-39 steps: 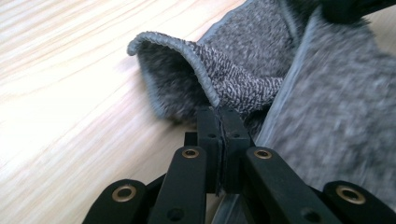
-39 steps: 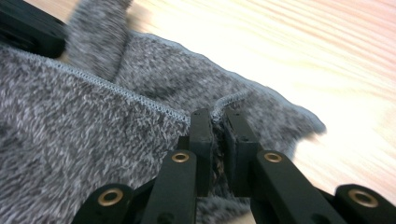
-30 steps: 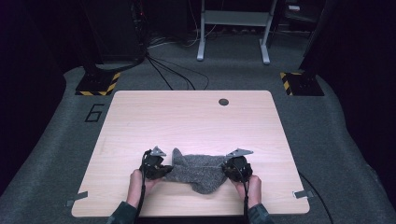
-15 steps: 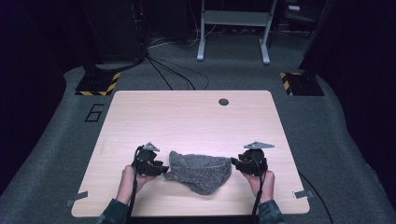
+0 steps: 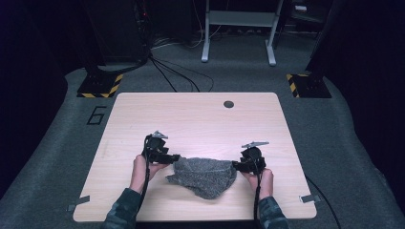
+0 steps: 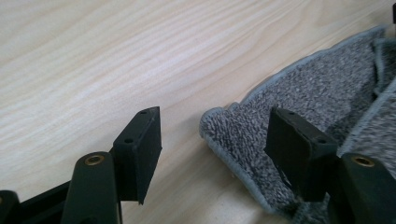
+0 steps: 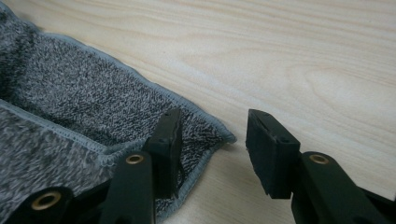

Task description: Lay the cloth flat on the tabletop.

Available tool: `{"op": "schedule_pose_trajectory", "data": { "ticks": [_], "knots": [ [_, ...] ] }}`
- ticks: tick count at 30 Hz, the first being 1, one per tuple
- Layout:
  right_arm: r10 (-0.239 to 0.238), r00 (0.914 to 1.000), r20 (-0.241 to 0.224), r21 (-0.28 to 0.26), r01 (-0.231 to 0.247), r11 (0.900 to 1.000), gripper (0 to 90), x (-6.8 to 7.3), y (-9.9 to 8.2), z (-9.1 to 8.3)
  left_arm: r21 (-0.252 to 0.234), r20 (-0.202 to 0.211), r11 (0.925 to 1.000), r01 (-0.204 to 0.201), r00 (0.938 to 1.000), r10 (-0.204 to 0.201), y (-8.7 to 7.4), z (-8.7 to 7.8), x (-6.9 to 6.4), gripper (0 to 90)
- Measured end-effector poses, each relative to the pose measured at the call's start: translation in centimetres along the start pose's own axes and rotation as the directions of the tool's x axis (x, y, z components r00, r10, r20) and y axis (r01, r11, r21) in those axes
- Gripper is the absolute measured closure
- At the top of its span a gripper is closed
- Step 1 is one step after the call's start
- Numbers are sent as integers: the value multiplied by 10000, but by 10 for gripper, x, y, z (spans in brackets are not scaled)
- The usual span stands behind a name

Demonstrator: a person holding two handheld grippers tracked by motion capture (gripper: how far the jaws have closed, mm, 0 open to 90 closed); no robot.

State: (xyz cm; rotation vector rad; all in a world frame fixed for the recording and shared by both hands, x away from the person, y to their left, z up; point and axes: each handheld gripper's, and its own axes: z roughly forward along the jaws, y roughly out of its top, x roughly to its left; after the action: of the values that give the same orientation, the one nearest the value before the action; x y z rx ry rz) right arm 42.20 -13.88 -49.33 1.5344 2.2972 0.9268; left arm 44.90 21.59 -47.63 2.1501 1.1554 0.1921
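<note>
Item: grey towel (image 5: 206, 175), terry cloth with a stitched hem, lying rumpled and partly folded on the wooden table (image 5: 200, 119) near its front edge. Your left gripper (image 6: 212, 140) sits at the towel's left corner, jaws wide, one over bare wood, one over the pile, gripping nothing. Your right gripper (image 7: 212, 140) sits at the towel's right corner, jaws likewise spread, straddling the hem. Handling, by judgement: light, limp, non-slip, not fragile; it will sag and drape. Take it at the hemmed corners.
</note>
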Motion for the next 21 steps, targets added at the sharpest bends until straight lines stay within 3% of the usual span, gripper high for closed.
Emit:
{"op": "schedule_pose_trajectory", "data": {
  "ticks": [4,11,14,21],
  "knots": [
    [-222,9997,114,182,220,9996,567,3,-2,5,308,53,9994,128,9999,-129,-3,12,1,383],
    [-538,9981,312,315,528,9981,577,5,-6,11,865,168,9958,-293,9995,279,-12,24,-1,515],
    [-780,9962,381,326,768,9965,590,5,-6,11,790,-17,9967,-190,9998,192,-13,24,-3,530],
    [-1621,9859,422,508,1599,9858,633,7,-5,12,753,-621,9953,-610,9959,658,-13,26,-8,586]
  ]
}}
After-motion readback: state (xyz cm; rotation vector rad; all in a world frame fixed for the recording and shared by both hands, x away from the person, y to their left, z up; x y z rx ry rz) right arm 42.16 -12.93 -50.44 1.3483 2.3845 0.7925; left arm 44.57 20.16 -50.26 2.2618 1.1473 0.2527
